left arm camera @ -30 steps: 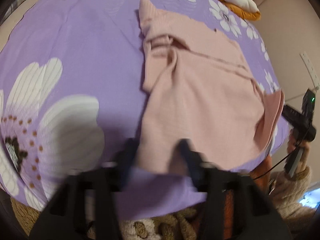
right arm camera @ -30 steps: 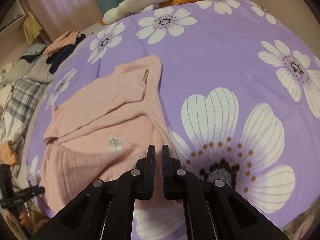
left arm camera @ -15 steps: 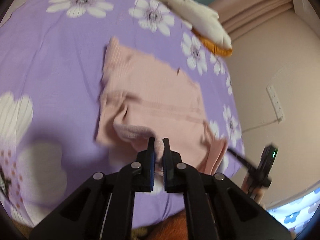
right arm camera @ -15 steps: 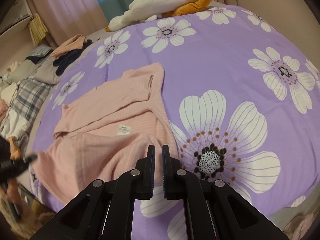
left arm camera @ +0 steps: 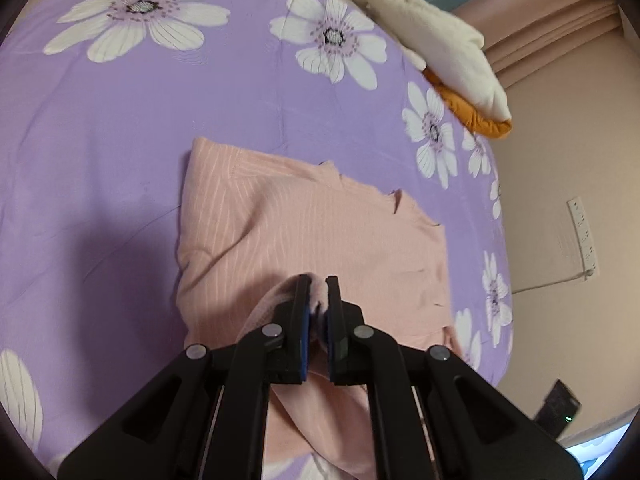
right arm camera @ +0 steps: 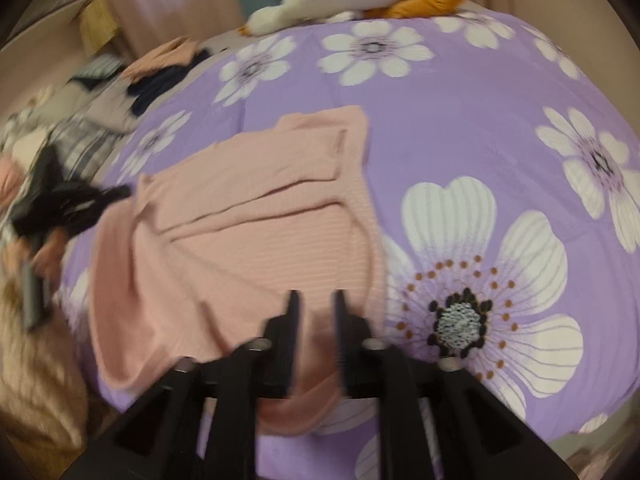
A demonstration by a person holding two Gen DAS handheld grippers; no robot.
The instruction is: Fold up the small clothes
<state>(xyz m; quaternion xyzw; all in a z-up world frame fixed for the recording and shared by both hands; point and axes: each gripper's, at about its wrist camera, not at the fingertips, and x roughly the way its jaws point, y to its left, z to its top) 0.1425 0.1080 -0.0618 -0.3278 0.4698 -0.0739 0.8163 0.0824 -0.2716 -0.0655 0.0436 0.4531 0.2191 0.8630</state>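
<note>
1. The pink ribbed top (left arm camera: 304, 224) is lying partly folded on the purple flowered bedspread (left arm camera: 120, 128), near its front edge, with open cover stretching behind and beside it.
2. Your left claw (left arm camera: 318, 280) is pinching a fold of the top's soft knit.
3. Your right claw (right arm camera: 316, 296) has just been opening; its jaws are standing apart over the hem, gripping nothing.

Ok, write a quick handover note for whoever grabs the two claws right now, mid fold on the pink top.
Left claw: shut on a bunch of the pink ribbed top, carrying it over the garment.
Right claw: jaws have just been opening, pads apart over the top's near edge, nothing gripped.
Top lies on the purple flowered bedsheet, partly folded.
Left: lay the held part down, smooth it, finish folding.
</note>
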